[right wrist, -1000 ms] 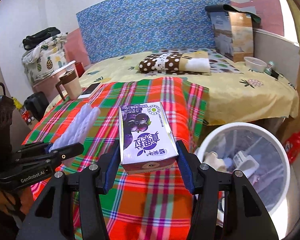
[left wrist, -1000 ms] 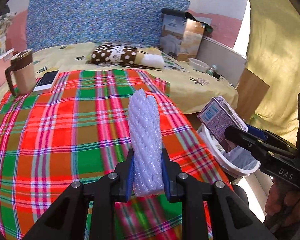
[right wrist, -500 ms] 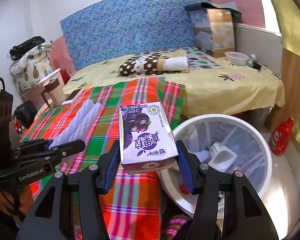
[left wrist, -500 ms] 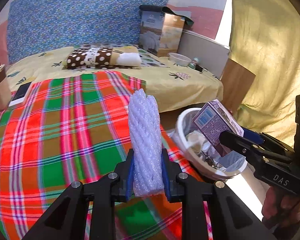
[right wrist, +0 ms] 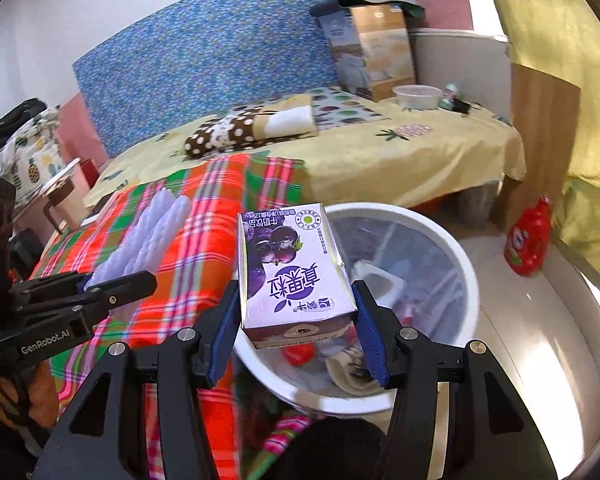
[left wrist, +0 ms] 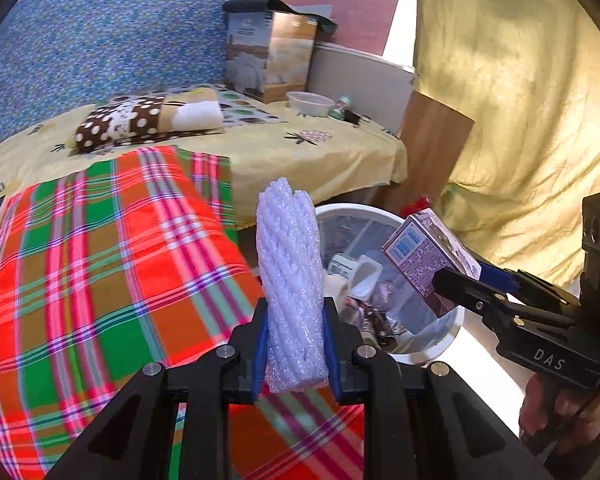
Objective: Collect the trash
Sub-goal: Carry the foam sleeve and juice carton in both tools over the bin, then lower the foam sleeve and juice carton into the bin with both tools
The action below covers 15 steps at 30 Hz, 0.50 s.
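Observation:
My left gripper (left wrist: 295, 322) is shut on a white foam net sleeve (left wrist: 290, 276), held upright at the bed's edge beside the bin; the sleeve also shows in the right wrist view (right wrist: 144, 240). My right gripper (right wrist: 296, 320) is shut on a purple milk carton (right wrist: 292, 268), held over the near rim of the white trash bin (right wrist: 452, 240). The carton (left wrist: 428, 260) and the bin (left wrist: 456, 320) also show in the left wrist view. The bin holds several pieces of trash.
A plaid blanket (left wrist: 100, 260) covers the bed, with a dotted pillow (left wrist: 140, 120) behind. A red bottle (right wrist: 528, 240) stands on the floor right of the bin. A wooden panel (left wrist: 432, 152) and a yellow curtain (left wrist: 520, 120) lie beyond. A mug (right wrist: 64, 200) stands far left.
Both grippers have swung right from over the blanket toward the bin. The carton is now above the bin's near rim and the sleeve is next to the bin.

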Available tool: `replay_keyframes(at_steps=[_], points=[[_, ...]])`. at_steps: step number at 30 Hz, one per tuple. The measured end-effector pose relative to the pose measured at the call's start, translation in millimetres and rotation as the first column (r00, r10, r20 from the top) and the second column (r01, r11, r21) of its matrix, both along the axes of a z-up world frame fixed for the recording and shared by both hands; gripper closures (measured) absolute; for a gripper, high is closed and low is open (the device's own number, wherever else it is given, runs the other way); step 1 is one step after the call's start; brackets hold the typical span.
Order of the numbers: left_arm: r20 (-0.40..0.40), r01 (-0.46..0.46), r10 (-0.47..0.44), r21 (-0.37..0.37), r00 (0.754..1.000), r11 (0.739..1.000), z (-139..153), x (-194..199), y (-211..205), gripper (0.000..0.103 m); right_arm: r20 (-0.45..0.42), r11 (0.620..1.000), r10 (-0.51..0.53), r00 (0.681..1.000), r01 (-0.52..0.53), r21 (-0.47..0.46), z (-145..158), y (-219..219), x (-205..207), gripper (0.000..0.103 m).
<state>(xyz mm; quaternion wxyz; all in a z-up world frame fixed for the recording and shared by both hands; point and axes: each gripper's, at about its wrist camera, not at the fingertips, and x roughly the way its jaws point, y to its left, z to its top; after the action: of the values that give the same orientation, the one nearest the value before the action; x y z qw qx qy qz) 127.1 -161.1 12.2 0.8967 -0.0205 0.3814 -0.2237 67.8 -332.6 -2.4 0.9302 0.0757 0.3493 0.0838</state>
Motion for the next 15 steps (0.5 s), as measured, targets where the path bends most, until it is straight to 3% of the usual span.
replay_keyframes(at_steps=[15], points=[[-0.044,0.118,-0.118,0.009,0.992,0.993,-18.3,14.1,-53.3,0.079,-0.057,0.998,-0.069,0.996,0.070,0.008,-16.2,-28.7,1.6,0.047]])
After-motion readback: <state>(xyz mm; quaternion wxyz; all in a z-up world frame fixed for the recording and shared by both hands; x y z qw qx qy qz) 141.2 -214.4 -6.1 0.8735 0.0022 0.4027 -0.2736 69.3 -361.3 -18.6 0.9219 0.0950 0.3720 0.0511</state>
